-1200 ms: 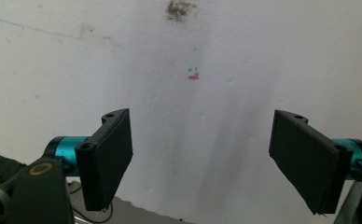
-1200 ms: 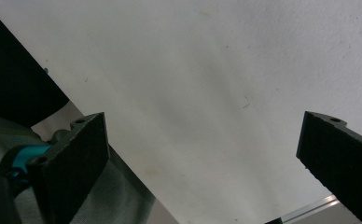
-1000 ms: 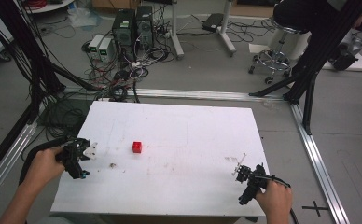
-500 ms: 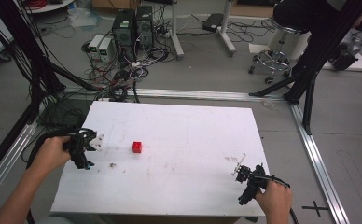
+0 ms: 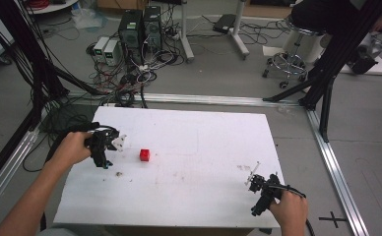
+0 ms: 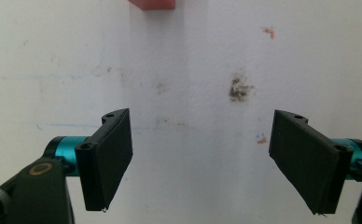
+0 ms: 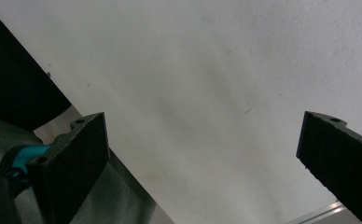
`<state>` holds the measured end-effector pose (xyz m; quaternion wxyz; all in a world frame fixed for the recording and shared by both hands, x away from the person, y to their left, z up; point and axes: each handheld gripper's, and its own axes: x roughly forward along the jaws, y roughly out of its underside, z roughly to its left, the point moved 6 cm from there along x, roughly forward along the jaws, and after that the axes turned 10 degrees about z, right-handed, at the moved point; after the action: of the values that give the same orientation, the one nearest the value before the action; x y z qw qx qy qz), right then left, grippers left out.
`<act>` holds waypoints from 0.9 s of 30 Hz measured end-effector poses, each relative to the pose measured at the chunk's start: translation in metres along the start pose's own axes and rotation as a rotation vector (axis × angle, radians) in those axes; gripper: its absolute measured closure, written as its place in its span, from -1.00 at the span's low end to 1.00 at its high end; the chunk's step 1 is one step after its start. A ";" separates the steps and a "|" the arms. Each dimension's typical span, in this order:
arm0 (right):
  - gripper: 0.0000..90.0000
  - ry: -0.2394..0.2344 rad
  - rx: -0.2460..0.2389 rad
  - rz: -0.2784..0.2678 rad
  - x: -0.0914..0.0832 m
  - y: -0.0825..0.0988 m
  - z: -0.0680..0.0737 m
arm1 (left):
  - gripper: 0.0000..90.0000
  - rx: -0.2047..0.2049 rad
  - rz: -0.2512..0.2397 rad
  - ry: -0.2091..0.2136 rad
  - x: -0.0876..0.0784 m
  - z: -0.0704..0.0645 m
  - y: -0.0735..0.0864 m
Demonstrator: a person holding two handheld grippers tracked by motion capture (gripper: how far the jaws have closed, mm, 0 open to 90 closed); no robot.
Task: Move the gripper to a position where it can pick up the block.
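Observation:
A small red cube (image 5: 144, 155) sits on the white table (image 5: 199, 142), left of centre. My left gripper (image 5: 111, 147) is just left of the cube, held low over the table, its jaws open with nothing between them. In the left gripper view the cube (image 6: 152, 3) lies ahead at the top edge, and the left gripper (image 6: 201, 163) points toward it. My right gripper (image 5: 254, 186) rests near the table's front right corner. It is open and holds nothing; the right gripper (image 7: 202, 163) looks down at bare table near the edge.
A dark smudge (image 5: 118, 173) marks the table near the left gripper, also a dark smudge (image 6: 239, 88) ahead of its jaws. Aluminium frame rails (image 5: 336, 167) run along the table's sides. Computers and tangled cables (image 5: 135, 44) sit on the floor behind, and a stool (image 5: 287, 64) at back right.
My left gripper has moved right and slightly away from the person, closing in on the red cube. The right gripper has stayed put.

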<state>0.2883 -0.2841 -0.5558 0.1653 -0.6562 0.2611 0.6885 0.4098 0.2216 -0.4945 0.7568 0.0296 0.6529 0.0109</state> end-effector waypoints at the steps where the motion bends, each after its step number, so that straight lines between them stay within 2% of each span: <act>1: -0.96 0.000 0.000 0.000 0.000 0.000 0.000 | -0.52 0.000 0.000 0.000 0.000 0.000 0.000; 2: -0.96 -0.001 0.000 0.002 0.001 0.000 0.000 | -0.52 0.018 0.000 0.009 0.001 0.005 -0.005; 9: -0.96 -0.002 0.001 -0.004 0.001 0.000 0.000 | -0.52 0.037 -0.009 0.014 0.003 0.020 -0.021; 13: -0.96 -0.005 0.000 -0.005 0.002 0.000 0.000 | -0.52 0.063 -0.007 0.020 0.006 0.029 -0.033; 22: -0.96 -0.009 0.006 -0.009 0.002 0.003 -0.001 | -0.52 0.091 -0.013 0.040 0.013 0.039 -0.054; 27: -0.96 -0.009 0.008 -0.011 0.003 0.004 -0.002 | -0.51 0.104 0.007 0.048 0.018 0.042 -0.060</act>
<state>0.2871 -0.2884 -0.5580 0.1730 -0.6538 0.2594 0.6894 0.4528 0.1613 -0.5101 0.7383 0.0711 0.6704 -0.0197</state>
